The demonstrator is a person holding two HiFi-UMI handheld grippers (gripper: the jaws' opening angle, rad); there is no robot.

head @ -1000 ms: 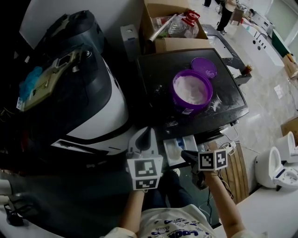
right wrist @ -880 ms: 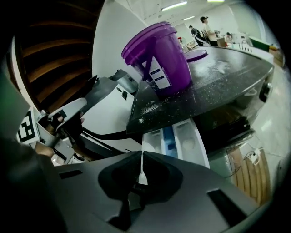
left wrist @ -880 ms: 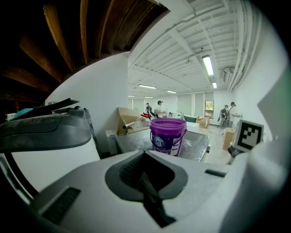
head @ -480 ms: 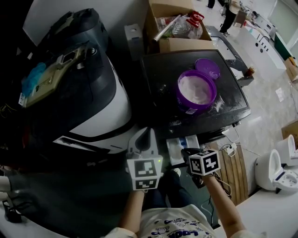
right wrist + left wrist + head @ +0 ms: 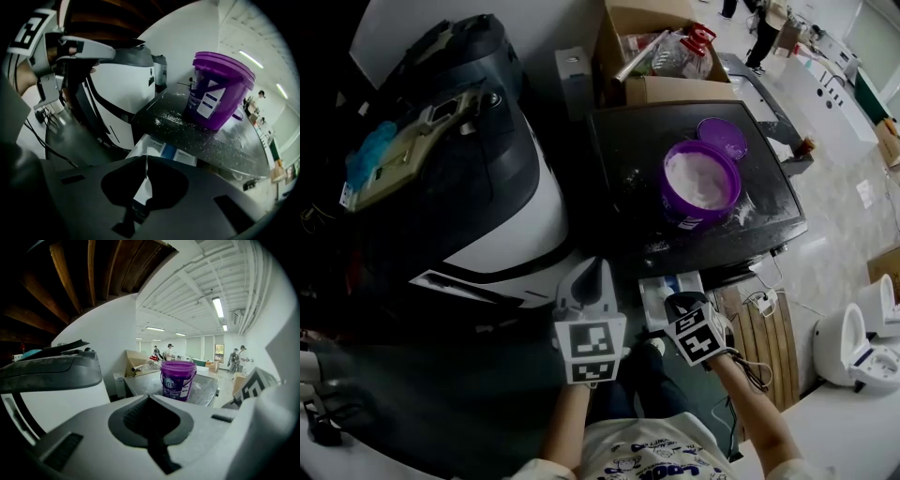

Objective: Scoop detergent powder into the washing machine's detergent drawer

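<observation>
A purple bucket (image 5: 701,186) of white detergent powder stands open on the washing machine's dark top (image 5: 623,159), with its purple lid (image 5: 721,137) lying behind it. The bucket also shows in the left gripper view (image 5: 177,379) and the right gripper view (image 5: 220,98). The white detergent drawer (image 5: 667,292) is pulled out below the top's front edge (image 5: 164,151). My right gripper (image 5: 675,306) hovers at the drawer's front, jaws shut and empty (image 5: 146,159). My left gripper (image 5: 598,269) stays left of the drawer, shut with nothing in it (image 5: 149,397).
A large black-and-white machine (image 5: 469,187) fills the left. A cardboard box (image 5: 656,52) with bottles sits behind the top. Spilled powder (image 5: 741,214) lies by the bucket. A wooden slatted board (image 5: 773,347) and white fixtures (image 5: 862,337) are at the right.
My right gripper has shifted left toward the drawer front and rolled, its marker cube turning. The left gripper has stayed put.
</observation>
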